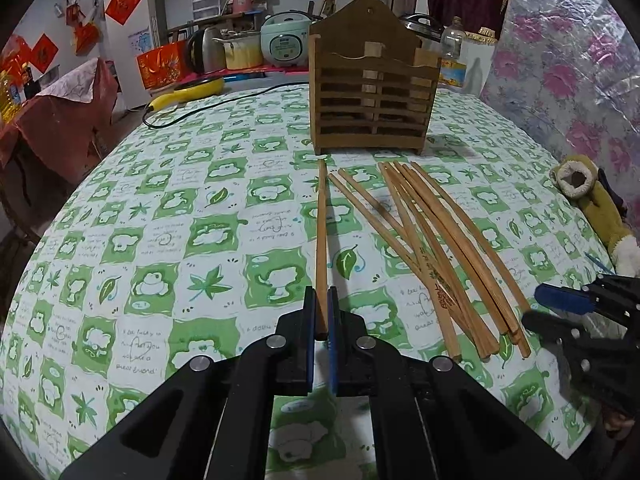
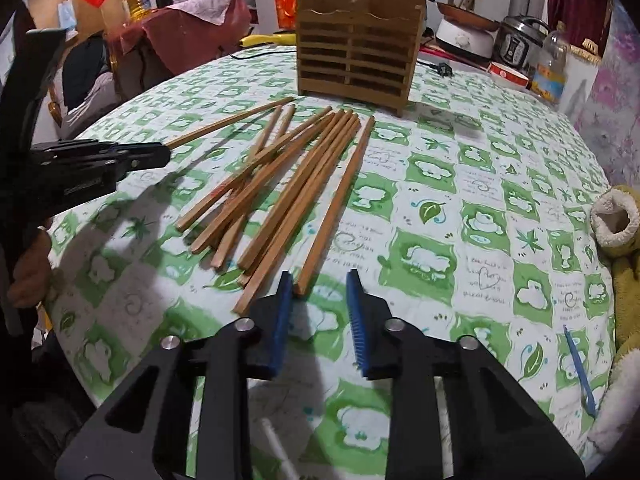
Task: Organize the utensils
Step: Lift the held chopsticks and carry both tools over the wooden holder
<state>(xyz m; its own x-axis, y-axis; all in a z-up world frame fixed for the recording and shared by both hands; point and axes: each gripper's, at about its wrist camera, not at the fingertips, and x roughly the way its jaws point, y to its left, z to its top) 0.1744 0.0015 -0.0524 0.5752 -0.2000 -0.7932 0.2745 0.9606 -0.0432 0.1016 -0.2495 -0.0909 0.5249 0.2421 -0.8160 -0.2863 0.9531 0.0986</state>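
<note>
Wooden rightmost chopstick (image 2: 335, 204) runs lengthwise up-frame from between the half-open right gripper (image 2: 318, 280); left gripper (image 1: 321, 300) clamps a single brown chopstick (image 1: 321, 236).

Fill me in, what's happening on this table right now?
A person with a gripper in each hand is sorting chopsticks. The left gripper is shut on one chopstick, pointed toward the wooden holder. The right gripper is open, its jaws around the near end of the rightmost chopstick, not pressing it. The other loose chopsticks lie on the green tablecloth.
</note>
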